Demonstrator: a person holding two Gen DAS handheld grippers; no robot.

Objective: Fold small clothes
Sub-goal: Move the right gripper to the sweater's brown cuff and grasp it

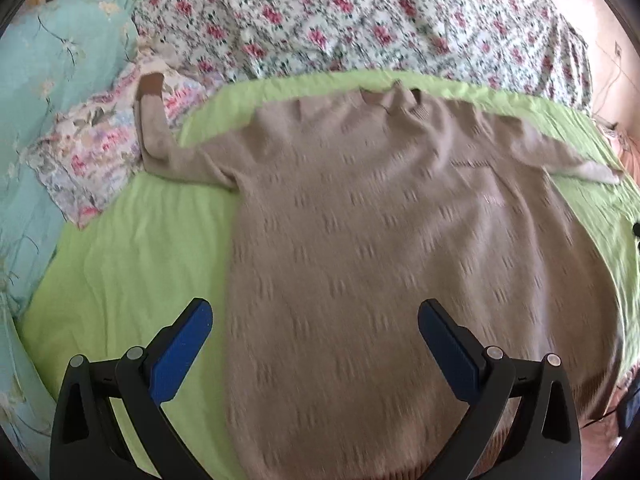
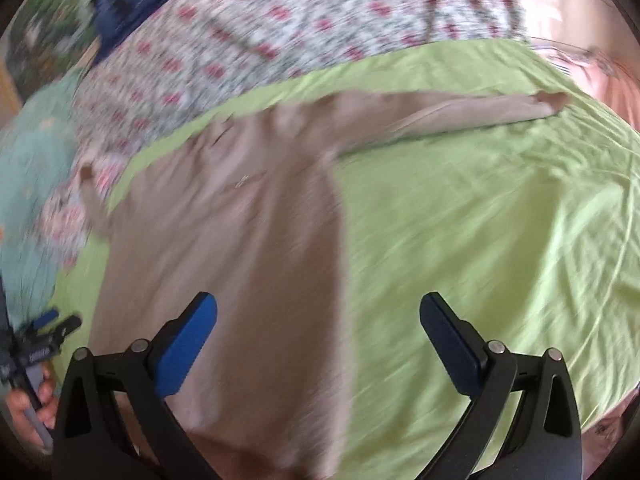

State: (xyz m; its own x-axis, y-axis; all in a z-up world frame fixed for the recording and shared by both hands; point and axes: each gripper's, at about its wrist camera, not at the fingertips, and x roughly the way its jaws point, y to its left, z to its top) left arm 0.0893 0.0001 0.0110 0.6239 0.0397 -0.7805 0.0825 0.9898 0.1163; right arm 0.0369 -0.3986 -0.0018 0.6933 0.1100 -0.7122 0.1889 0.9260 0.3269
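Observation:
A beige knit sweater (image 1: pixel 380 220) lies spread flat, front up, on a lime green sheet (image 1: pixel 132 248). Its left sleeve (image 1: pixel 154 128) bends up onto a floral cloth, and its right sleeve (image 1: pixel 560 156) stretches out to the side. My left gripper (image 1: pixel 316 308) hovers open over the sweater's lower left part, nothing between its blue pads. In the blurred right wrist view the sweater (image 2: pixel 224 240) fills the left half, its sleeve (image 2: pixel 460 114) reaching right. My right gripper (image 2: pixel 318 304) stands open above the sweater's right side edge, empty.
A floral blanket (image 1: pixel 340 20) lies behind the sweater, a turquoise quilt (image 1: pixel 44 80) to the left. The left gripper's body (image 2: pixel 40 344) and a hand (image 2: pixel 28 404) show at the left edge of the right wrist view. Bare green sheet (image 2: pixel 500 240) extends to the right.

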